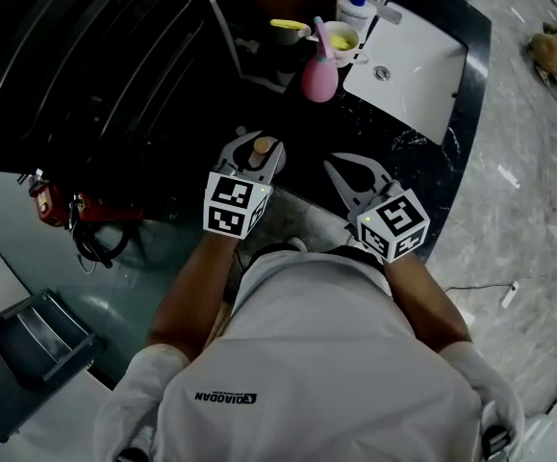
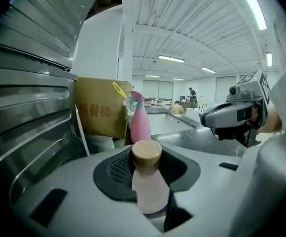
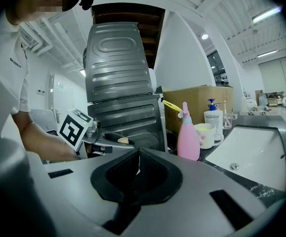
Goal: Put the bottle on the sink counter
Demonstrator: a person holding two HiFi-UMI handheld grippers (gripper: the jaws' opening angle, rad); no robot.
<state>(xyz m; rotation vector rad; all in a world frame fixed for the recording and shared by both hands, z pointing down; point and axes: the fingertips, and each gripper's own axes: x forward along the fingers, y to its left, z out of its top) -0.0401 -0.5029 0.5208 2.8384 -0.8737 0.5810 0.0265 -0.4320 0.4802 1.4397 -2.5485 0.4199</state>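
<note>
Left gripper view shows the small pale bottle (image 2: pixel 150 181) with a tan cap standing upright between the jaws of the left gripper (image 1: pixel 262 146), which are closed on its body and hold it clear of the surface. In the head view it hangs over the near part of the dark marbled surface (image 1: pixel 403 144), left of the white sink (image 1: pixel 408 56). The right gripper (image 1: pixel 345 171) is just beside it, jaws together with nothing between them. Farther back stand a pink spray bottle (image 1: pixel 319 75), a mug (image 1: pixel 342 41) and a pump bottle (image 1: pixel 357 8).
</note>
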